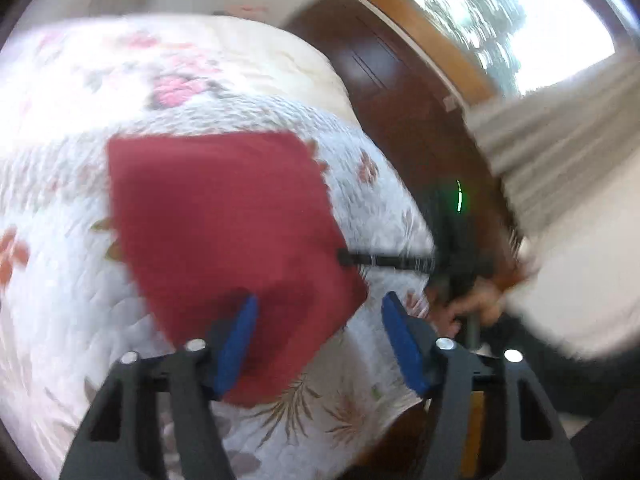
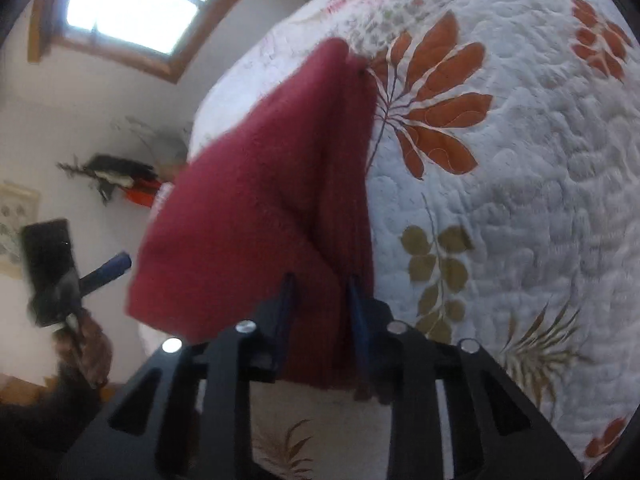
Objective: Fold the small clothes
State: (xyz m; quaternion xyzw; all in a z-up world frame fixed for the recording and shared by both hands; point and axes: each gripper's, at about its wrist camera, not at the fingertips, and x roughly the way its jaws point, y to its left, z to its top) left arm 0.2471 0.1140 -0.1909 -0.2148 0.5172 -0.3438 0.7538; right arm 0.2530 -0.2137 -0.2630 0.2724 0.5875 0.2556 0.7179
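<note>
A dark red folded garment [image 1: 224,220] lies on a white floral quilt [image 1: 60,280]. My left gripper [image 1: 318,338] hovers over the garment's near corner, open, with nothing between its blue pads. In the right wrist view the same red garment [image 2: 256,216] hangs lifted off the quilt [image 2: 520,160], pinched at its near edge by my right gripper [image 2: 320,312], which is shut on the cloth. The right gripper [image 1: 344,258] also shows in the left wrist view, clamped on the garment's right edge and held by a hand [image 1: 472,304].
The quilt covers a bed with a dark wooden headboard [image 1: 400,92]. A window [image 1: 520,20] and pale curtain [image 1: 560,140] lie beyond it. In the right wrist view the left gripper [image 2: 108,268] and the hand holding it [image 2: 88,344] sit at the left, before a white wall.
</note>
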